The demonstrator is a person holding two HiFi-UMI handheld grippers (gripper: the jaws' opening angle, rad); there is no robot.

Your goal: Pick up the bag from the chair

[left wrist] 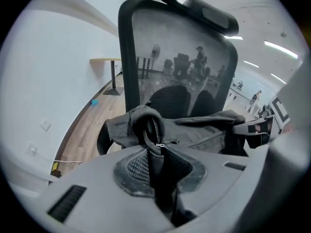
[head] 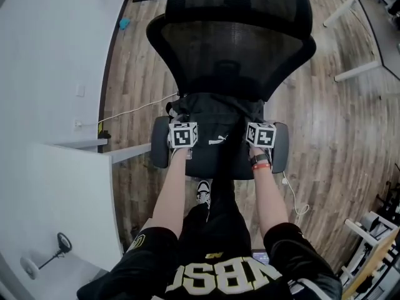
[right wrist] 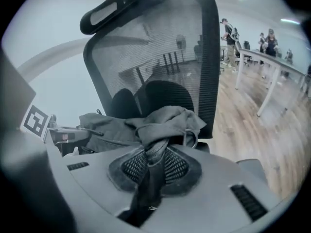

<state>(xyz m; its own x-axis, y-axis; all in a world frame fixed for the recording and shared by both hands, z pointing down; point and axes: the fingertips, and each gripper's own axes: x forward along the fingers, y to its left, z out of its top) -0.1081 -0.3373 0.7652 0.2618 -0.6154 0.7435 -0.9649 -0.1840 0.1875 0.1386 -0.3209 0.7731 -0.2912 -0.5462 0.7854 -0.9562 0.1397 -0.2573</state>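
A black bag [head: 219, 127] with a white logo lies on the seat of a black mesh office chair [head: 240, 49]. My left gripper [head: 182, 136] is at the bag's left end, shut on a fold of the bag [left wrist: 146, 125] beside its zipper. My right gripper [head: 261, 136] is at the bag's right end, shut on a bunched fold of the bag [right wrist: 163, 123] next to a metal ring. The bag's fabric is pinched between each pair of jaws. In each gripper view the other gripper shows across the bag.
The chair's tall mesh backrest [right wrist: 160, 52] rises just behind the bag. A white desk [head: 56, 192] stands to my left, a white cable [head: 134, 111] runs over the wooden floor, and white table legs [head: 356, 70] stand at the right.
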